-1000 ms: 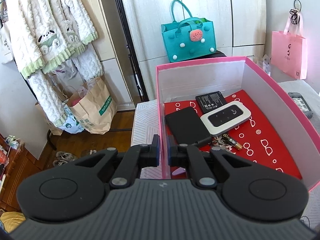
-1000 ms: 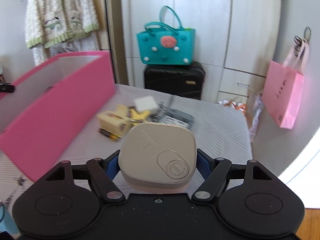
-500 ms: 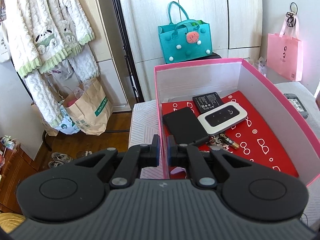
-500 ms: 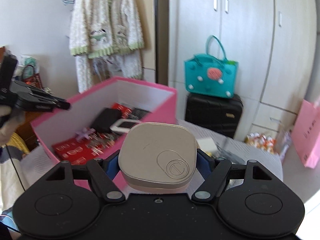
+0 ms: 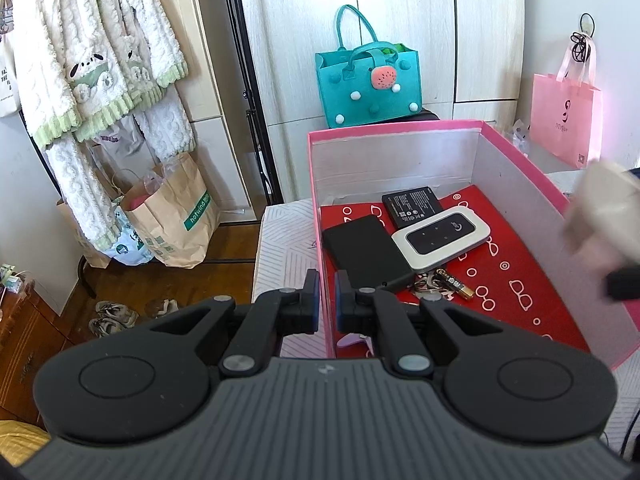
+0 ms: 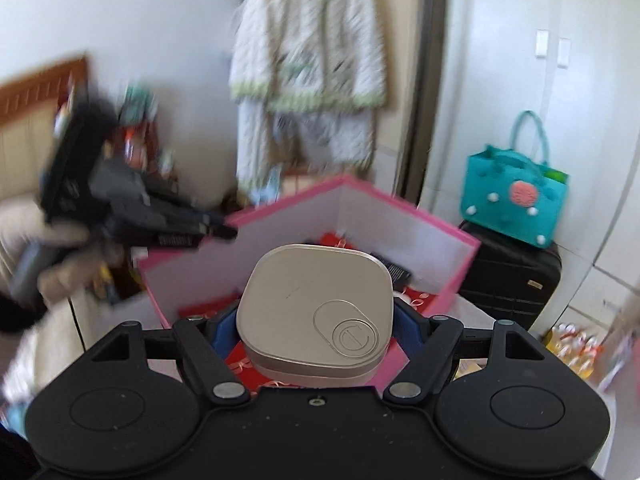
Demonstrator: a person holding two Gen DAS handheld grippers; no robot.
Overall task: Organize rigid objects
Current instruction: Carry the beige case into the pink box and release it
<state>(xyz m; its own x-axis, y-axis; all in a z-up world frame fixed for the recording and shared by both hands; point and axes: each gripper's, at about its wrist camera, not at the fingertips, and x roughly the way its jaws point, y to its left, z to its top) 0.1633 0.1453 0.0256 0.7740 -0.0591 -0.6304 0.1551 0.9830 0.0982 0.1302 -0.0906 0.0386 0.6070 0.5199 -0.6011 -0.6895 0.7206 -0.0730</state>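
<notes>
Holding three flat devices, one pink box (image 5: pixel 516 168) sits open.

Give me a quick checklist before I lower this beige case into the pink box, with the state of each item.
1. Grip on the beige case: ok, the right gripper has it clamped between both pads.
2. Box steadied: ok, the left gripper is shut on the near wall of the pink box.
3. Case above the box opening: ok, the red liner shows under it in the right wrist view.
4. Free floor space: ok, bare red liner to the right of the white router.
5. Landing spot under the case: cannot tell, the case hides it.
</notes>
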